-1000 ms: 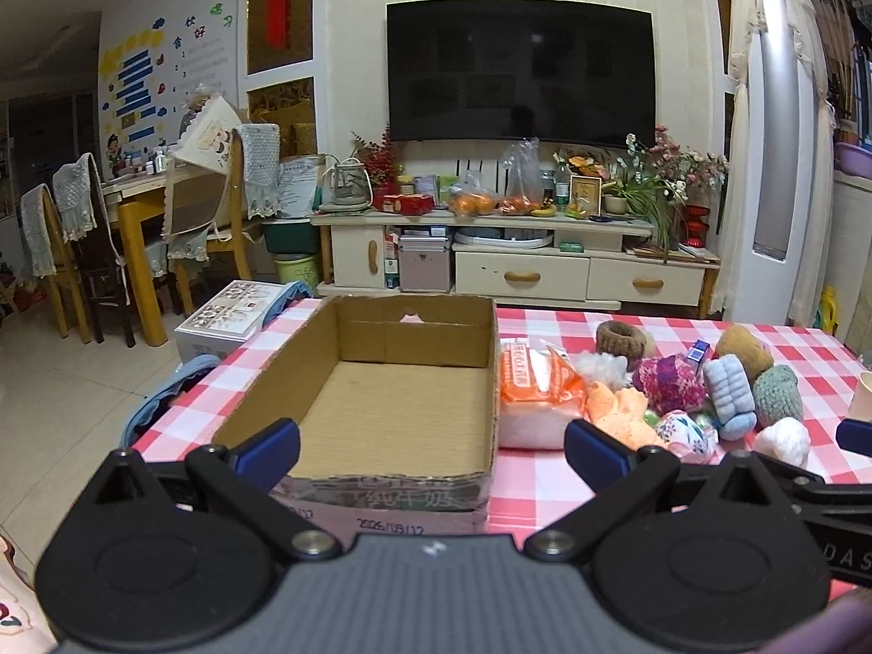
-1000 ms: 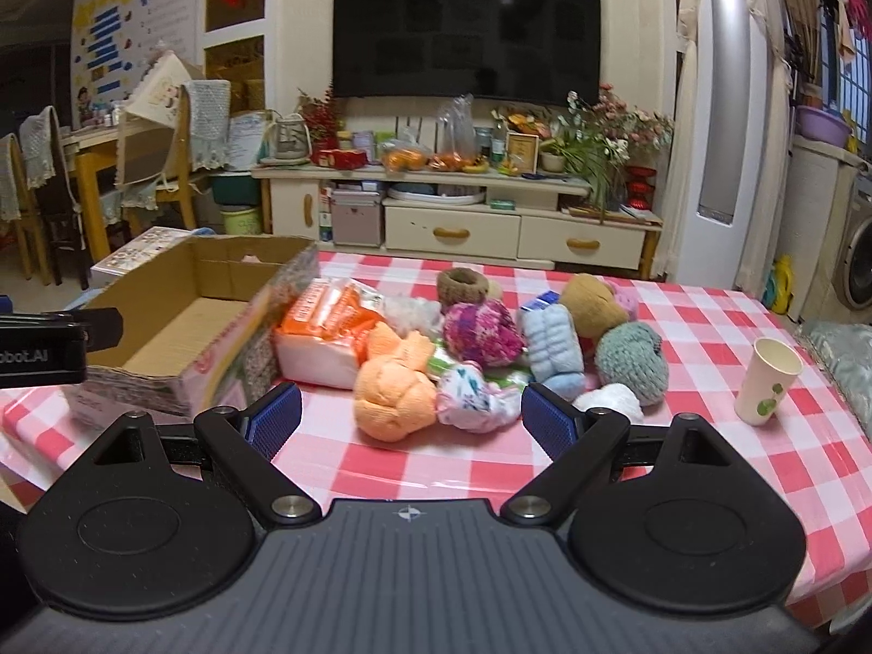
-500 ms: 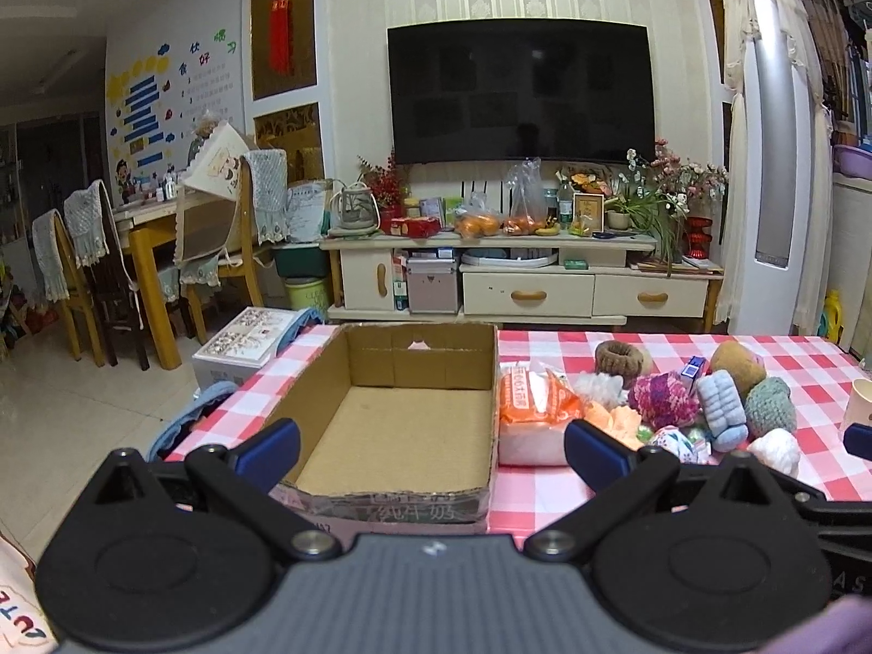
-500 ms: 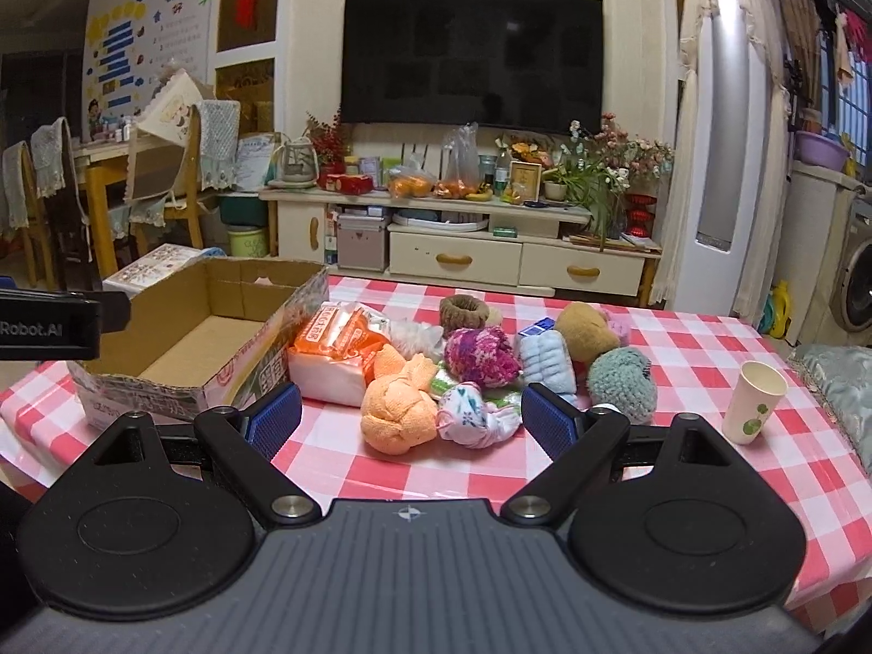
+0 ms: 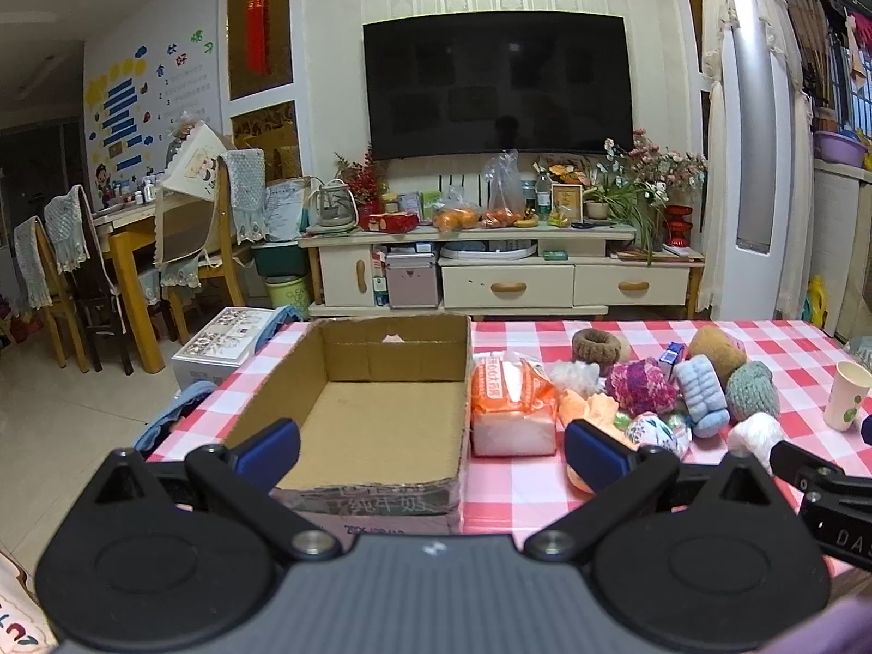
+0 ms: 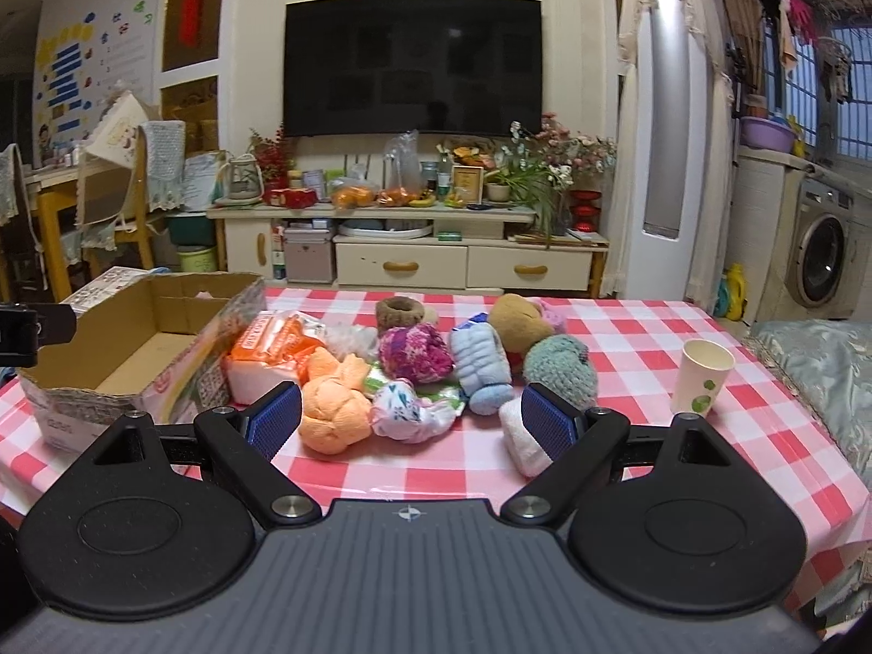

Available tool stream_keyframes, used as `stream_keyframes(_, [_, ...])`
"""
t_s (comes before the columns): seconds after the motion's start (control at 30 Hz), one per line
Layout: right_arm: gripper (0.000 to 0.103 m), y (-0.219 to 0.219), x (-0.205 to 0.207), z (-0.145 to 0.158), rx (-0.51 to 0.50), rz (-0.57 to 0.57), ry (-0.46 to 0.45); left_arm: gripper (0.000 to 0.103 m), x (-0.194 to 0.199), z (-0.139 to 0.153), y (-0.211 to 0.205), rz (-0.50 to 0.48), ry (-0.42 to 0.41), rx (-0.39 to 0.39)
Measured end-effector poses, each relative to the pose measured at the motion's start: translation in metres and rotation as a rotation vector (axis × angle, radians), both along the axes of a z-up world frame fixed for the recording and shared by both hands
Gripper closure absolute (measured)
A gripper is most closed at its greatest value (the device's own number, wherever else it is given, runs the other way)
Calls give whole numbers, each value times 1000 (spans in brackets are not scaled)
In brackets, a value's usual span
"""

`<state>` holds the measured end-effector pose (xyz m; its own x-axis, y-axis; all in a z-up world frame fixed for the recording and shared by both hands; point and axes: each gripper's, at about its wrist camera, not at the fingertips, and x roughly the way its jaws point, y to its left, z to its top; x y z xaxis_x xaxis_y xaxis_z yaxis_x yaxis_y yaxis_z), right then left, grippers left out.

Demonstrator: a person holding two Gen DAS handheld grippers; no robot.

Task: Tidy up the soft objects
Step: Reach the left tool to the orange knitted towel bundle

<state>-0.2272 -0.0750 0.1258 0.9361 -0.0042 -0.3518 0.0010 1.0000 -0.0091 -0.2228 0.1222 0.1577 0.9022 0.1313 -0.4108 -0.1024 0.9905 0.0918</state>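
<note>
Right tool [image 6: 410,422] spread wide, orange bundle [image 6: 333,414] just ahead

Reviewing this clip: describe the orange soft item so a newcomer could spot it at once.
Start at the cardboard box on the checked table; the soft pile lies to its right. The orange knotted bundle sits at the pile's near left corner, in front of the orange-printed packet. It is the only plain orange cloth lump.

My right gripper [image 6: 411,419] hangs wide open and empty above the checked tablecloth [image 6: 627,338], facing the heap of soft things: an orange bundle [image 6: 332,409], a patterned sock ball [image 6: 403,409], a cardboard box [image 6: 136,349] left, a paper cup [image 6: 703,376] right
</note>
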Motion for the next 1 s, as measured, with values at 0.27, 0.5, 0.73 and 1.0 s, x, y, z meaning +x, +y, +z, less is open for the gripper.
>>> stream_keyframes(0.27, [0, -1, -6, 0, -8, -47, 16, 1, 9, -9, -11, -48, 33, -8])
stream_keyframes(0.5, [0, -25, 24, -23, 38, -117, 90, 1, 28, -21, -29, -104, 71, 10])
stream_keyframes(0.73, [0, -60, 50, -54, 88, -176, 153, 1, 59, -42, -60, -231, 137, 12])
stream_keyframes(1.0, [0, -88, 80, -67, 177, -156, 164, 1, 106, -70, -109, -394, 189, 81])
